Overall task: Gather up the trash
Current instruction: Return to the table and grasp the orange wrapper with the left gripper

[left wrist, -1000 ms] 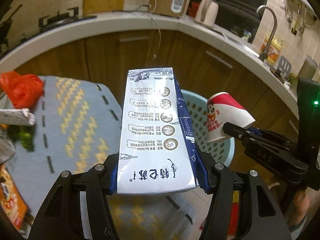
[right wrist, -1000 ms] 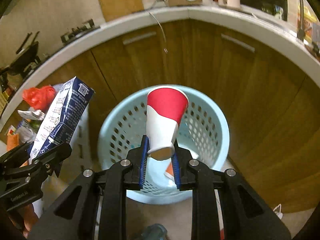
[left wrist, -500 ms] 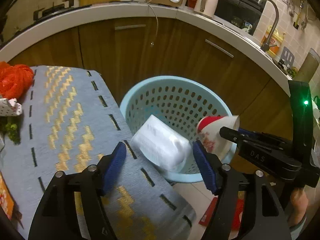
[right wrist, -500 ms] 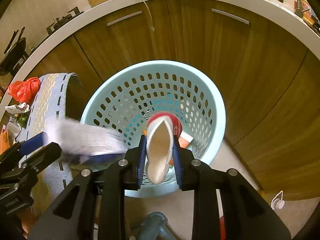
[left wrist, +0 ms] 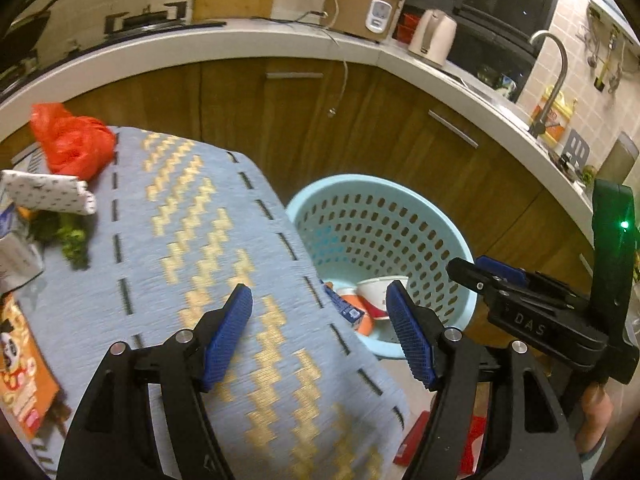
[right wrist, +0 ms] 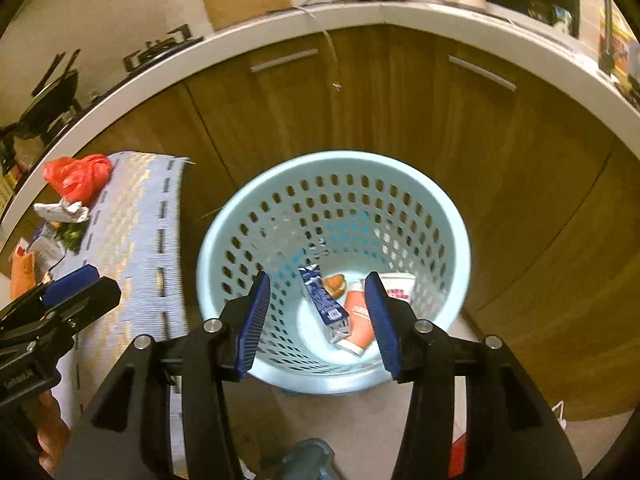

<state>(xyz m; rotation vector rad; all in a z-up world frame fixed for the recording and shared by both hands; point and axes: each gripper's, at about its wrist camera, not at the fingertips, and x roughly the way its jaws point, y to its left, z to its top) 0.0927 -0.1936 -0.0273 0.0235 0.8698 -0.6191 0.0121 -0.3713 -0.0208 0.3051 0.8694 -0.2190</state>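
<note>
My right claw (right wrist: 316,316) stands open above the basket (right wrist: 452,240) with nothing between its blue pads; its jaws have just been opening; my left claw (left wrist: 320,336) is open too and empty, over the near edge of the bench cloth (left wrist: 188,240), just beside the basket. Inside the basket, which is pale blue plastic with many oval holes in the wall, lies the milk carton (right wrist: 324,306), dark blue and white, on its side at the bottom; touching it is an orange-red packet (right wrist: 358,320), and behind this the paper cup (right wrist: 398,284), white with red print, tipped over; a small brown piece (right wrist: 334,285) lies between them, I cannot tell what it is. On the far part of the bench cloth is more trash: a crumpled red plastic bag (left wrist: 72,142), a white dotted wrapper (left wrist: 48,198) just beside it, and some green scraps (left wrist: 68,236); an orange printed packet (left wrist: 20,376) lies at the left edge.
</note>
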